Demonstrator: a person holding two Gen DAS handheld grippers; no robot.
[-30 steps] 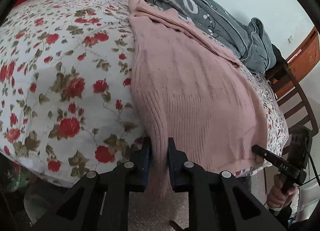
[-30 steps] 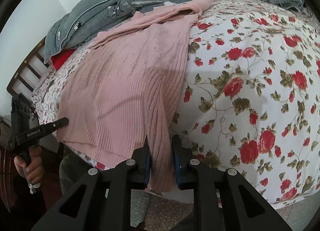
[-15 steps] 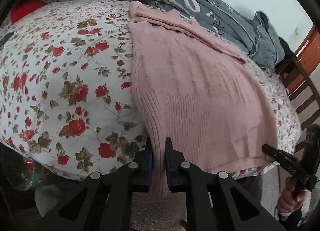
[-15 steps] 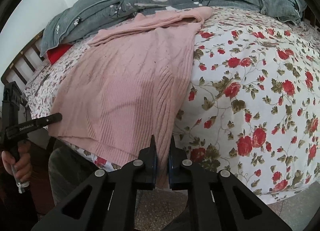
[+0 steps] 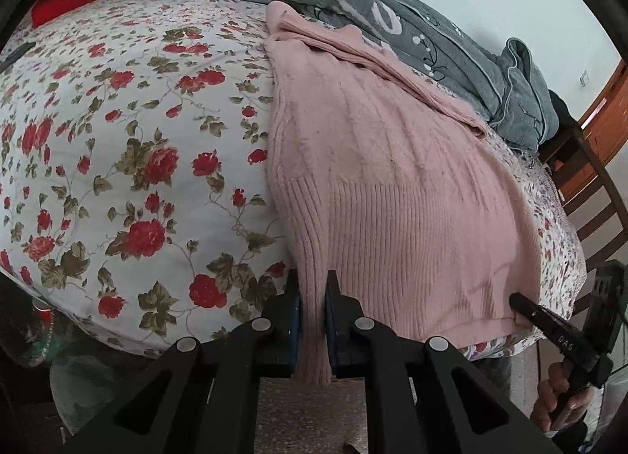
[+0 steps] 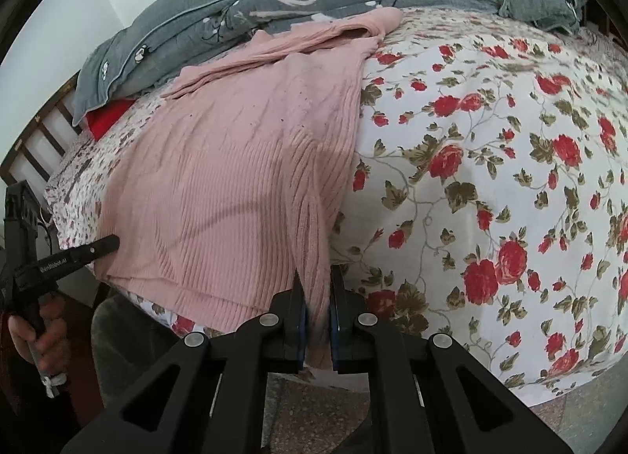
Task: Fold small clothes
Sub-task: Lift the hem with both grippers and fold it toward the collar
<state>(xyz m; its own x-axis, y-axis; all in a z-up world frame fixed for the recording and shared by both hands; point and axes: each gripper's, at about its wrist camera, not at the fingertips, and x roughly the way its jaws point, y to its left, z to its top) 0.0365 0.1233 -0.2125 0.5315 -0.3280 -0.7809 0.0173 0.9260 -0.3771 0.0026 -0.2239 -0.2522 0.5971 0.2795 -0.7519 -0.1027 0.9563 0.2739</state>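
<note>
A pink knit sweater [image 5: 384,187] lies spread on the bed, its ribbed hem hanging over the near edge; it also shows in the right wrist view [image 6: 243,179]. My left gripper [image 5: 313,289] is shut on the hem's left corner. My right gripper [image 6: 317,285] is shut on the hem's right corner. Each gripper shows in the other's view, the right one [image 5: 549,328] at the far hem corner, the left one [image 6: 70,257] likewise.
The bed has a white sheet with red roses [image 5: 129,163]. A crumpled grey quilt [image 5: 392,14] lies along the back behind the sweater. A red pillow [image 5: 62,2] sits at the head. A wooden chair [image 5: 588,187] stands beside the bed. Speckled floor lies below.
Both grippers closed on the sweater's hem corners and rose slightly; the hem is now pinched and drawn a little toward me.
</note>
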